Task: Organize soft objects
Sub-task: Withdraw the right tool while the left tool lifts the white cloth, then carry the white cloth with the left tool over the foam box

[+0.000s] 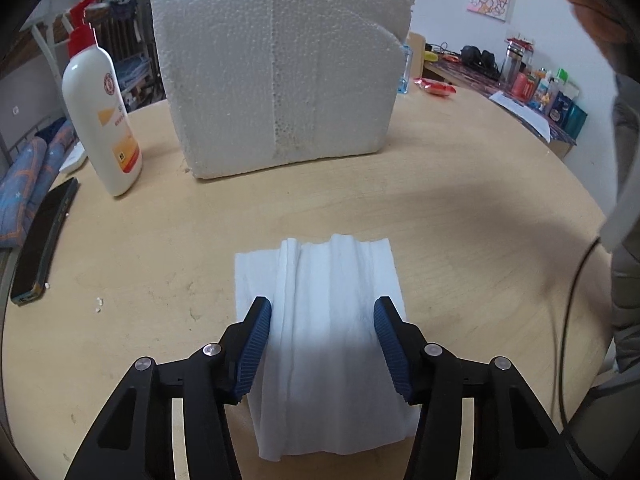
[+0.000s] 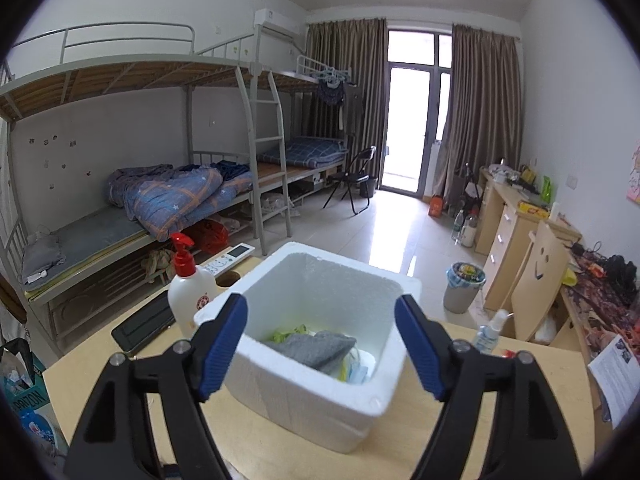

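1. Straddling the white tissue (image 1: pixel 320 320), the left hand-held gripper (image 1: pixel 322 344) stood wide, holding nothing.
2. That tissue lay flat on the surface (image 1: pixel 460 240), in front of the foam box (image 1: pixel 276 80).
3. Right hand-held gripper (image 2: pixel 320 344) hovered wide and empty before the foam box (image 2: pixel 320 368), which held a grey cloth (image 2: pixel 316 346).
4. Judged step: pinching the tissue; next, a closing grip and a lift into the box.

The grey cloth (image 2: pixel 316 348) hides items below, perhaps masks; bottle label (image 1: pixel 116 120) unreadable.
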A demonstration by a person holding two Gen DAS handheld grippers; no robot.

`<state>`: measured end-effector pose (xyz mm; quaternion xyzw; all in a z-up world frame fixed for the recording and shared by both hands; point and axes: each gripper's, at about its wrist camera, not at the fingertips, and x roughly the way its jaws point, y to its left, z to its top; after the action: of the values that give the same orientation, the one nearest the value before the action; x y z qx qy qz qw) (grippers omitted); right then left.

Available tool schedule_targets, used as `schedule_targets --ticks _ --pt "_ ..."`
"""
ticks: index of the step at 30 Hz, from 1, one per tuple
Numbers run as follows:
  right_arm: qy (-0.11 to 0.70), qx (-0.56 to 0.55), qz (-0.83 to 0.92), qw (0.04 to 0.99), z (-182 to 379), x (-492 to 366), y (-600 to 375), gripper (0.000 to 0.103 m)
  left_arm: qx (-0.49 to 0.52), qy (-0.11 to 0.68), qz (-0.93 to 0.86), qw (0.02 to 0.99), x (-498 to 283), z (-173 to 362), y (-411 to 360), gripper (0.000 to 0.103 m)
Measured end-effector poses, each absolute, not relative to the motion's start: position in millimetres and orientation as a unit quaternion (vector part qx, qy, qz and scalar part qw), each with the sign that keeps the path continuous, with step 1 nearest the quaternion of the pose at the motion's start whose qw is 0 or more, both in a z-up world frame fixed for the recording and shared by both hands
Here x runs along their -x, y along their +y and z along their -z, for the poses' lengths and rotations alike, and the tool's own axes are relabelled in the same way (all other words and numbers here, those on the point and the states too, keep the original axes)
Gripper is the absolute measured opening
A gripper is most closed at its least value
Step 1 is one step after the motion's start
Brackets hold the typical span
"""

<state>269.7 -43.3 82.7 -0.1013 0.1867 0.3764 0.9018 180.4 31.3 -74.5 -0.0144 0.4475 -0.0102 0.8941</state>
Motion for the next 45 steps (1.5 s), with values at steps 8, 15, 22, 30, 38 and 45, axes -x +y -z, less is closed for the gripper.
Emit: schedule_targets --ticks 8,15,22,30,38,45 --pt "0.16 0.094 -0.365 0.912 -94.8 -242.5 -68.6 0.085 0.002 0.434 0.002 0.901 -176.2 75.3 30.4 0.016" --pt "0.139 0.094 -0.356 0.919 -100.7 -224.2 -83.3 0.089 0.006 0.416 0.012 0.909 -172.4 69.3 30.3 0.007" --pt "0.134 0.095 -0.349 0.923 -94.4 -213.6 -92.0 0.092 -0.005 0.364 0.027 0.931 -169.4 37.1 26.3 0.007" --pt "0.152 0.083 -0.347 0.922 -77.2 -210.9 -94.4 0.095 -0.011 0.304 0.024 0.952 -170.3 1.0 29.0 0.007" --pt "0.167 0.079 -0.351 0.918 -59.9 -203.9 -92.0 0.1 -0.016 0.257 0.012 0.966 -165.3 -22.8 36.4 0.007" --pt "0.181 0.075 -0.359 0.913 -48.8 -197.5 -91.3 0.102 -0.014 0.228 0.011 0.974 -166.3 -42.5 43.3 0.007"
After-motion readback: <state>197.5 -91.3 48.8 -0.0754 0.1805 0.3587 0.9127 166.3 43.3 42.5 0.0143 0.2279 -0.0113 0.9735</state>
